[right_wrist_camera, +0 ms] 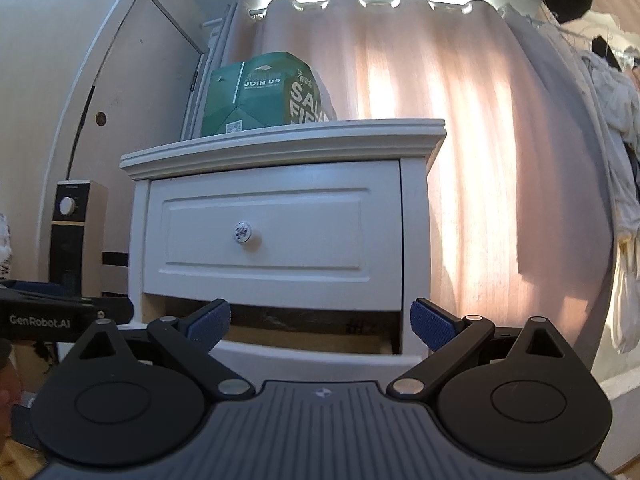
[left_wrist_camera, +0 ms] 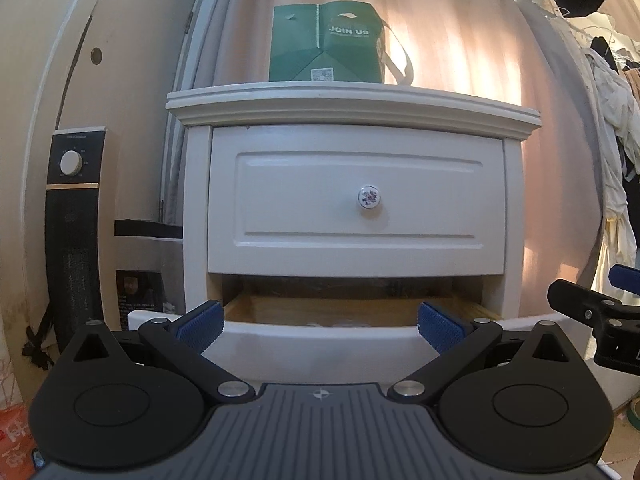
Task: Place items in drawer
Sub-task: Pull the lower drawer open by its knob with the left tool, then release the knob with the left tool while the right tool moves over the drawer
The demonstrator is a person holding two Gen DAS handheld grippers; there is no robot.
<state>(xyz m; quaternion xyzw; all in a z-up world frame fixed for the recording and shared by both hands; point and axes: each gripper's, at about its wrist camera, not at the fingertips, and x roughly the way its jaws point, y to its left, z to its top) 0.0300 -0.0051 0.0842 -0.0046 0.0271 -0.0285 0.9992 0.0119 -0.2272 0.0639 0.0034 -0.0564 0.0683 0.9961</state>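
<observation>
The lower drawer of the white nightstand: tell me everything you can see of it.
The lower drawer sits pulled out beneath the closed upper drawer of the nightstand. Its front is white and looks like painted wood, its top edge curved; the inside walls are bare light wood. What lies inside is mostly hidden behind the front. Its knob is not visible. The left claw and right claw are open and empty in front of it, with no visible contact.

A white wooden nightstand (left_wrist_camera: 352,114) with a moulded top stands before a pink curtain. A green paper bag (left_wrist_camera: 326,42) printed "JOIN US" stands upright on its surface, toward the left and back. Its panelled upper drawer (left_wrist_camera: 356,200) is closed; the lower drawer (left_wrist_camera: 320,338) stands pulled out.
</observation>
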